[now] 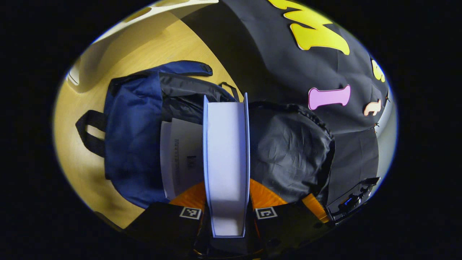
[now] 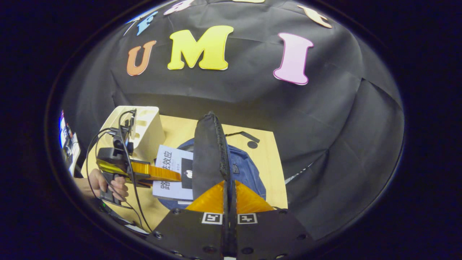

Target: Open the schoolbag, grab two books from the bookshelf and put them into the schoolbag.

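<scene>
The navy schoolbag (image 1: 133, 144) lies open on the wooden table. My left gripper (image 1: 226, 191) is shut on a book (image 1: 226, 144) with a blue cover, seen edge-on with its far end over the bag's mouth. A second white book (image 1: 180, 159) lies inside the opening. My right gripper (image 2: 228, 187) is shut on the bag's black-lined flap (image 2: 207, 155) and holds it upright. From the right gripper view, the left gripper (image 2: 155, 172) and the hand (image 2: 108, 184) holding it sit at the left, with the white-covered book (image 2: 173, 162) at the blue bag (image 2: 249, 173).
The white bookshelf (image 2: 148, 126) stands at the table's far left corner, behind the bag; its edge (image 1: 151, 11) also shows in the left gripper view. Bare wooden table (image 1: 83, 173) lies beside the bag. Black cloth walls close the back and right.
</scene>
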Action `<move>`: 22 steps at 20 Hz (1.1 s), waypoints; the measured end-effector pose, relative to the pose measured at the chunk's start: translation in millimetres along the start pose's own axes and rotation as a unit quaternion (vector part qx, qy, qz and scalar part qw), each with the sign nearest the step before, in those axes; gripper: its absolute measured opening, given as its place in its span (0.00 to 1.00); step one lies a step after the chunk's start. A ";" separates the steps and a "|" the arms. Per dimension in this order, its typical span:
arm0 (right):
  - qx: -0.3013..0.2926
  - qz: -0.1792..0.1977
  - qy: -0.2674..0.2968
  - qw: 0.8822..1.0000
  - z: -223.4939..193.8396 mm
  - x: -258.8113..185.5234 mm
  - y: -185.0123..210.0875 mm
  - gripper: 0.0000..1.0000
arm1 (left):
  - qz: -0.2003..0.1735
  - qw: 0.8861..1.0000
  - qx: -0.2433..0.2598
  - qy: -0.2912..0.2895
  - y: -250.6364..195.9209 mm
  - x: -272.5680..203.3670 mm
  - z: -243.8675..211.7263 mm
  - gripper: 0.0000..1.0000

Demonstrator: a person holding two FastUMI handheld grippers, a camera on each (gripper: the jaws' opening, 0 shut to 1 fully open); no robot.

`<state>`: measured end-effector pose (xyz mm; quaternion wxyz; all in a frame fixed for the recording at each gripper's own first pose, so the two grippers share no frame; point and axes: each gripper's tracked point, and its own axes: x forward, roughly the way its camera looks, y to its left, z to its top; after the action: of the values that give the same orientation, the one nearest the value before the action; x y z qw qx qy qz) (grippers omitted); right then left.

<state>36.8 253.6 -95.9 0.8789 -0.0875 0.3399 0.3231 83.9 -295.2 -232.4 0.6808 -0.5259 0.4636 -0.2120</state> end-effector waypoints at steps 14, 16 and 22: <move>0.000 0.005 0.010 1.000 -1.5 8.3 -2.8 0.01 | -0.014 1.000 -0.009 0.022 10.9 46.7 -1.7 0.52; 0.001 0.008 0.010 1.000 -1.0 10.2 -1.9 0.01 | 0.014 0.999 -0.012 0.034 21.1 47.5 -2.7 0.70; 0.003 0.015 0.014 1.000 -2.5 13.9 4.9 0.00 | 0.098 0.992 0.005 0.077 43.7 37.5 -11.6 0.82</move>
<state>40.2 263.6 -106.5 0.8694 -0.0839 0.3542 0.3342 83.3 -314.8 -287.8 0.6633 -0.4571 0.5624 -0.1865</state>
